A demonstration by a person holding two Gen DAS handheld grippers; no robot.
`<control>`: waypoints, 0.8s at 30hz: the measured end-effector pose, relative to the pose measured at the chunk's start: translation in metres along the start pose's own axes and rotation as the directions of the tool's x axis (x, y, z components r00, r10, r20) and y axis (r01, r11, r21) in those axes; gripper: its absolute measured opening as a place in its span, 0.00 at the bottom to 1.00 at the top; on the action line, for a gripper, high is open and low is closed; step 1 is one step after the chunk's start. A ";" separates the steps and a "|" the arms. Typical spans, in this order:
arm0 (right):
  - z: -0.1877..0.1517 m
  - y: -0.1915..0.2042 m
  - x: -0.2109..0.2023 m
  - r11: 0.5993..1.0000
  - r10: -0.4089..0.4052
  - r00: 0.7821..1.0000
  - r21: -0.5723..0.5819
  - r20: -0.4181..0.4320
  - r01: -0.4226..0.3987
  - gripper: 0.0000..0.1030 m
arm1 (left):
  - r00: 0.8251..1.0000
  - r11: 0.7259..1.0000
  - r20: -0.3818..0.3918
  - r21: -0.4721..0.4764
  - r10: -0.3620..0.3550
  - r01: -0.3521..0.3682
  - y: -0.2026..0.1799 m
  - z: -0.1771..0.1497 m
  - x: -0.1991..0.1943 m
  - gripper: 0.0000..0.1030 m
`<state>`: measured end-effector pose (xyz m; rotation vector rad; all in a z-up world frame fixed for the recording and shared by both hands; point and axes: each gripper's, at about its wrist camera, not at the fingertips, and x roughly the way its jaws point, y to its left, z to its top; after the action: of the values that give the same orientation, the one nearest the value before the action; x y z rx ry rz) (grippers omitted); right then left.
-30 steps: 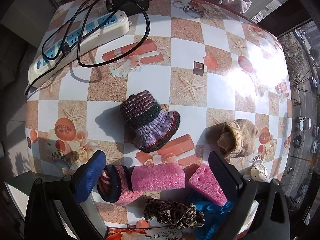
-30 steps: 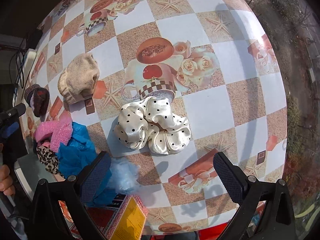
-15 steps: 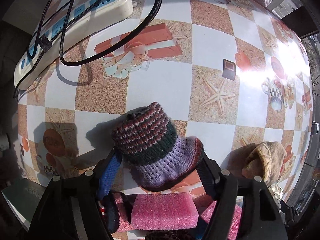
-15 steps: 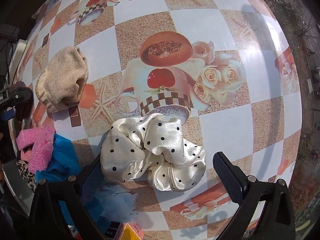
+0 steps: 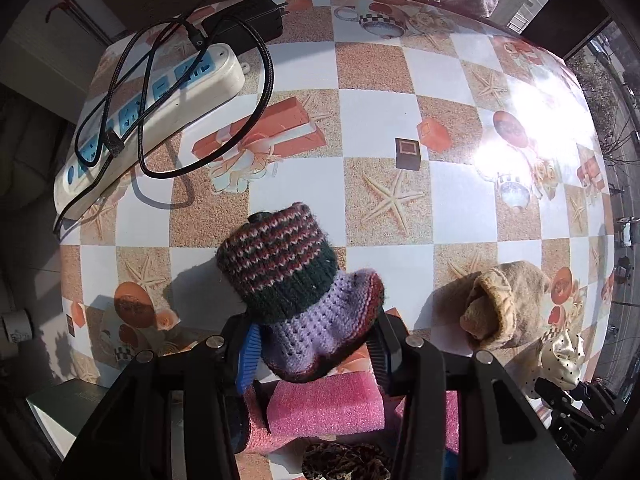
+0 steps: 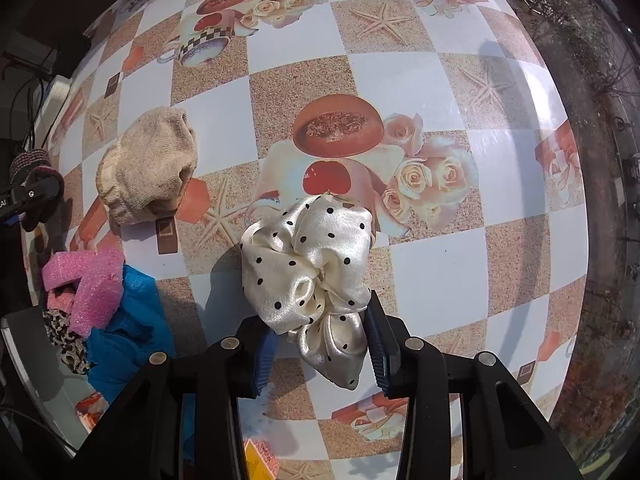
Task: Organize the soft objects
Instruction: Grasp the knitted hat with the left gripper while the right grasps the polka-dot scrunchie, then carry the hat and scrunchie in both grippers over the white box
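A striped knitted hat (image 5: 288, 276) with a purple brim sits on the checkered tablecloth (image 5: 376, 120). My left gripper (image 5: 314, 350) points down at it, its jaws closing, and the pads squeeze the bunched brim between them. A cream satin scrunchie with black dots (image 6: 308, 256) lies in front of my right gripper (image 6: 322, 354). Those jaws are closing too, and the pads press on the scrunchie's near folds. A rolled beige sock (image 6: 148, 170) lies loose between the two grippers.
Near the front edge is a pile of pink foam blocks (image 5: 324, 404), a blue cloth (image 6: 128, 320) and a leopard-print scrunchie (image 6: 64, 334). A white power strip (image 5: 152, 120) with black cables lies at the back left. The table edge curves close on the right.
Both grippers moved forward over their objects and went from wide open to closed. The left one now pinches the hat's brim and the right one pinches the scrunchie.
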<state>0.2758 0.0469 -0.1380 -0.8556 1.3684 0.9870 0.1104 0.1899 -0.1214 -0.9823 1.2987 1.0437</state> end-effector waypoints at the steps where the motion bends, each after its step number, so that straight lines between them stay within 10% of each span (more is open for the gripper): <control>1: 0.000 0.000 -0.004 1.000 0.002 1.000 0.001 0.006 -0.002 0.41 | 1.000 1.000 0.013 0.014 0.003 -0.003 -0.006 -0.002 -0.007 0.48; 24: -0.053 -0.065 -0.099 0.998 0.066 0.984 -0.007 0.163 -0.066 0.41 | 0.978 0.954 0.193 0.298 -0.081 0.020 -0.101 -0.073 -0.118 0.48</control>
<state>0.3206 -0.0323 -0.0460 -0.7181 1.2625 1.0858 0.1900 0.0881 -0.0076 -0.6610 1.2105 0.8563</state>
